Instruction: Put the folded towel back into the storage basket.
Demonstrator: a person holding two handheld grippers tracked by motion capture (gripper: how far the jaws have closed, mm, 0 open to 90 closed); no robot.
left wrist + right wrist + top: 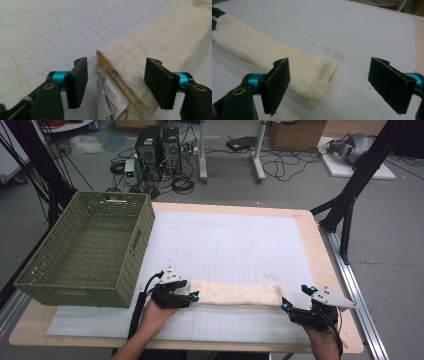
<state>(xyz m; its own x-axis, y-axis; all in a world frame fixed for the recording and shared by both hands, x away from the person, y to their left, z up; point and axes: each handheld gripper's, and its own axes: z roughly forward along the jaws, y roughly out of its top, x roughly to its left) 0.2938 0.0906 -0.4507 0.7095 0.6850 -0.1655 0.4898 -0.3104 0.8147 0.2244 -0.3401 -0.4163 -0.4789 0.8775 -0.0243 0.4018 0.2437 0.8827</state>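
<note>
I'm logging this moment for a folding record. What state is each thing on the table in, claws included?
Cream folded cloth strip: folded into a long band, lying flat on the mat, white label showing at its left end.
Green woven plastic basket: upright, nothing visible inside.
Left claw: jaws apart around the cloth's left end, pads not pressing.
Right claw: open, cloth's right end between its jaws, untouched.

Even, diffuse overhead light falls on the white gridded table mat (235, 240), bright without glare; shadows beneath the long folded cream cloth (235, 294) are faint and soft; the high view is slightly grainy; both gripper views blur softly toward far edges.
</note>
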